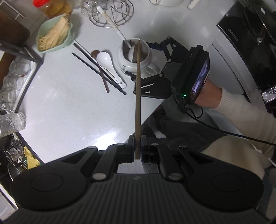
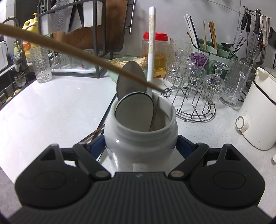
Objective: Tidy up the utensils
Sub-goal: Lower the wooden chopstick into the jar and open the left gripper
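Observation:
My left gripper [image 1: 137, 146] is shut on a long brown chopstick [image 1: 138, 96]. The chopstick's far tip hangs over the mouth of the white jar [image 1: 132, 64]. It also shows in the right wrist view [image 2: 69, 51], crossing from upper left toward the jar's rim. My right gripper [image 2: 140, 148] is closed around the white jar [image 2: 140, 136] and holds it on the counter. The jar holds metal spoons [image 2: 134, 112] and a long white utensil [image 2: 151, 51]. On the counter to the jar's left lie a white ceramic spoon [image 1: 107, 65], a wooden spoon [image 1: 101, 72] and black chopsticks [image 1: 96, 70].
A green bowl of dry strands [image 1: 55, 33] and a red-lidded jar [image 1: 51, 6] stand at the back left. A wire rack with glasses [image 2: 195, 86] and a white kettle [image 2: 257, 110] stand right of the jar. A textured glass [image 1: 10, 123] lies at the left counter edge.

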A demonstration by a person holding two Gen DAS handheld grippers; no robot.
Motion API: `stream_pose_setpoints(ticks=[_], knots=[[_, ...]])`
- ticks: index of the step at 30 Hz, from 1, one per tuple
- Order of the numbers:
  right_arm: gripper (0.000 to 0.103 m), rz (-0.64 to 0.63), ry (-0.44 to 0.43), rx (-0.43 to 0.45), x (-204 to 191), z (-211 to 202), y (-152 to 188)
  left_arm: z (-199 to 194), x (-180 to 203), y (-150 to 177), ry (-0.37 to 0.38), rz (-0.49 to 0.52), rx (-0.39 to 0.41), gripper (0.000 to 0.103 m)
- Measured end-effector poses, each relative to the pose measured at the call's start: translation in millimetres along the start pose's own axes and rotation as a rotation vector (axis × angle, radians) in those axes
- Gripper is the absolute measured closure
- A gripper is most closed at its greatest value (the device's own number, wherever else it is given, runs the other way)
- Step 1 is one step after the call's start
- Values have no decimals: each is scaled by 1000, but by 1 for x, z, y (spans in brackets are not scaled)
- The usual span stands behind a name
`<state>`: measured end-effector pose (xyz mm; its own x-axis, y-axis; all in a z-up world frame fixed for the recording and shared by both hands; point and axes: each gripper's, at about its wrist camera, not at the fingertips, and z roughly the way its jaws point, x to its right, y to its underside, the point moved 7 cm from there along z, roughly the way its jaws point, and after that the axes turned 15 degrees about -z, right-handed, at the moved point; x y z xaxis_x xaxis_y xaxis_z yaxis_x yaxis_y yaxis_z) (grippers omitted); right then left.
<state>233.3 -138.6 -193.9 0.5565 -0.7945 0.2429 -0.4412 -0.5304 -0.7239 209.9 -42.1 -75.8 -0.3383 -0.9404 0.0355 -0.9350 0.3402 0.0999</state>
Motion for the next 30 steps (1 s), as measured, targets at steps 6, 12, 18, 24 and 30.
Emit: stream_pose_setpoints(ticks=[6,12,18,24,30], knots=[[13,0,-3,-2,0,0,0,8,1,-16,-55,21,-56,95],[13,6,2,-1,0,0,-1,13,9,-34,-87,51,-98,95],[13,15,14,1,0,1,-1,16,22,-54,-124,97,-85,95],[13,21,21,-6,-1,1,-2,23,26,-71,-167,117,-63,95],[13,29,28,-10,-2,1,-2,26,40,-85,-176,153,-20,94]])
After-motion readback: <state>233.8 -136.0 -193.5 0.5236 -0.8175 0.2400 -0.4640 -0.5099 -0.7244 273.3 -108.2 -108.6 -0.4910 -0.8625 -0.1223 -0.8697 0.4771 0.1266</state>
